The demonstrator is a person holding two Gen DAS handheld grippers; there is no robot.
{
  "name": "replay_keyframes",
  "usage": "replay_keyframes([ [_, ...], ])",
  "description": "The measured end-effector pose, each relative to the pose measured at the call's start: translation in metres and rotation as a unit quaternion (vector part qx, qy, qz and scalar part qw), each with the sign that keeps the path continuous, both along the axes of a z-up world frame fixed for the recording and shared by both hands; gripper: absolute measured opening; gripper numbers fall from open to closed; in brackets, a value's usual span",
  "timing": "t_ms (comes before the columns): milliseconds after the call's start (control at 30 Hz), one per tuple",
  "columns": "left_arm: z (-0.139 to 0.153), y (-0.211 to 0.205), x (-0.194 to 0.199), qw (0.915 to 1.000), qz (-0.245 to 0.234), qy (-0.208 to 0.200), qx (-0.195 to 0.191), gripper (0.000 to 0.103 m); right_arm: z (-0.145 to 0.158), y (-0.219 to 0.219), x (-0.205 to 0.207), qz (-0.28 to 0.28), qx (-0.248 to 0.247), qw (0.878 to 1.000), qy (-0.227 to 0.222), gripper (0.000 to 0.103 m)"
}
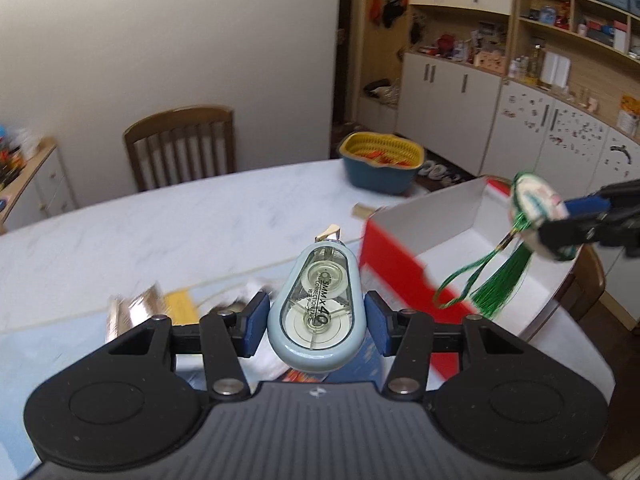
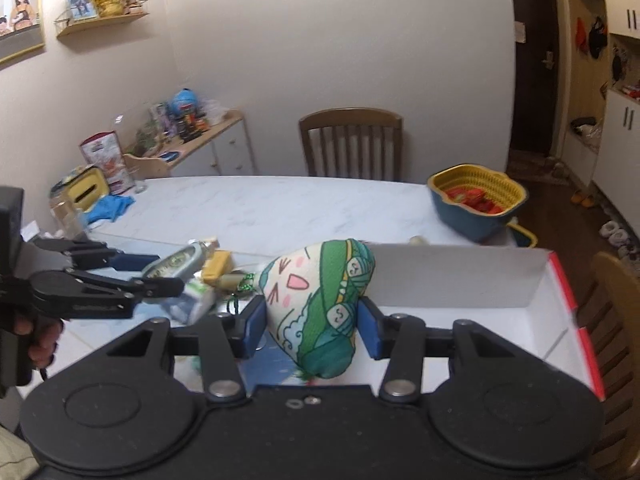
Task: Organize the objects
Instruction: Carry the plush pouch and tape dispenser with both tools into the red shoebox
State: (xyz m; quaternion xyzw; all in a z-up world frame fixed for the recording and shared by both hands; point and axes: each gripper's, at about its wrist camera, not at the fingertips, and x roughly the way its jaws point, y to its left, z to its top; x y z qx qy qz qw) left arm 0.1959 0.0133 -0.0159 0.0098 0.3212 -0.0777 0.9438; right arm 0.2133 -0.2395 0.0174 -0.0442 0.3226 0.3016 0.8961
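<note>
My left gripper (image 1: 316,320) is shut on a pale blue correction tape dispenser (image 1: 318,304), held above the marble table (image 1: 160,216). In the right wrist view the same left gripper (image 2: 160,272) comes in from the left, with the dispenser (image 2: 174,262) between its fingers. My right gripper (image 2: 312,320) is shut on a plush sachet (image 2: 320,300) printed with a cartoon face and green pattern. In the left wrist view that sachet (image 1: 536,208) hangs its green tassel (image 1: 500,280) over an open box (image 1: 440,236), red outside and white inside.
A blue and yellow basket (image 1: 384,160) with red items stands at the table's far edge. Small items lie on a blue mat (image 2: 224,276) below the left gripper. Wooden chairs (image 2: 352,140) stand behind and to the right. A tissue box (image 2: 88,192) is at far left.
</note>
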Motion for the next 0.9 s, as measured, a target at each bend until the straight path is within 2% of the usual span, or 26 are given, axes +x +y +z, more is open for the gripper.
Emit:
replay_keyframes([
  [200, 0.012, -0.046, 0.037, 0.9991, -0.041, -0.006, -0.006, 0.051, -0.005, -0.022, 0.018, -0.034, -0.029, 0.999, -0.003, 0.047],
  [433, 0.011, -0.101, 0.085, 0.9965, -0.082, 0.012, -0.013, 0.051, -0.009, -0.052, 0.036, -0.062, -0.04, 0.997, -0.008, 0.047],
  [600, -0.007, -0.138, 0.116, 0.9939, -0.103, 0.04, -0.005, 0.051, -0.025, -0.066, 0.049, -0.068, -0.054, 0.996, 0.004, 0.048],
  [900, -0.058, -0.175, 0.166, 0.9868, -0.098, 0.129, 0.003, 0.051, -0.069, -0.076, 0.077, -0.06, -0.081, 0.993, 0.06, 0.048],
])
